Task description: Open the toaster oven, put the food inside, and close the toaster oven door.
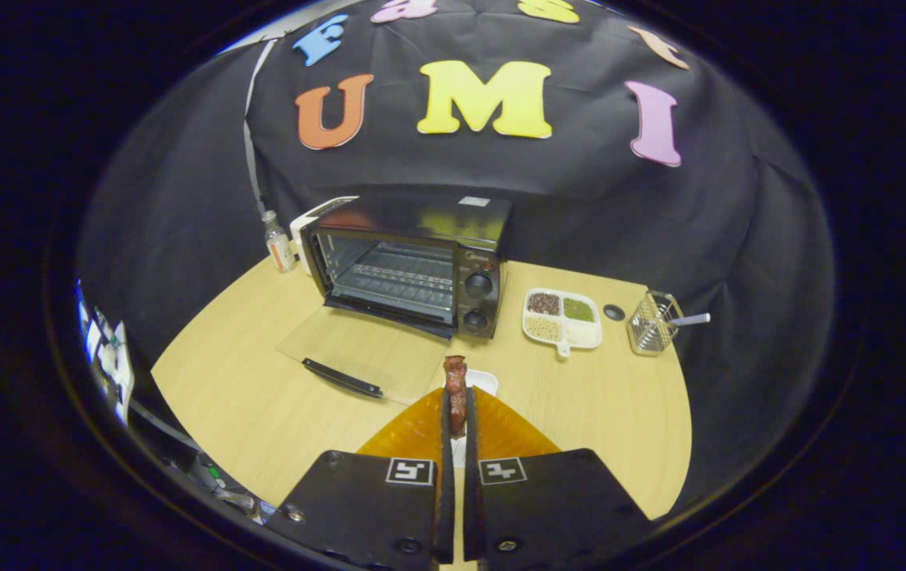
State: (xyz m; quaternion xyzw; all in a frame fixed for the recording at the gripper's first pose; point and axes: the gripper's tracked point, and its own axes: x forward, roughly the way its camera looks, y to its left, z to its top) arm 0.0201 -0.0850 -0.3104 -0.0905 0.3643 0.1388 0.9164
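On the worktop (246, 396) stands the oven (409, 266), its glass door (361, 353) folded flat toward the camera and the rack inside bare. The hand-held gripper (457, 408) is clamped on a reddish-brown strip of food (456, 385), held upright just above a small white dish (484, 381), near the door's right corner. Right of the oven lie a divided tray (563, 319) of grains and a wire basket (653, 323)
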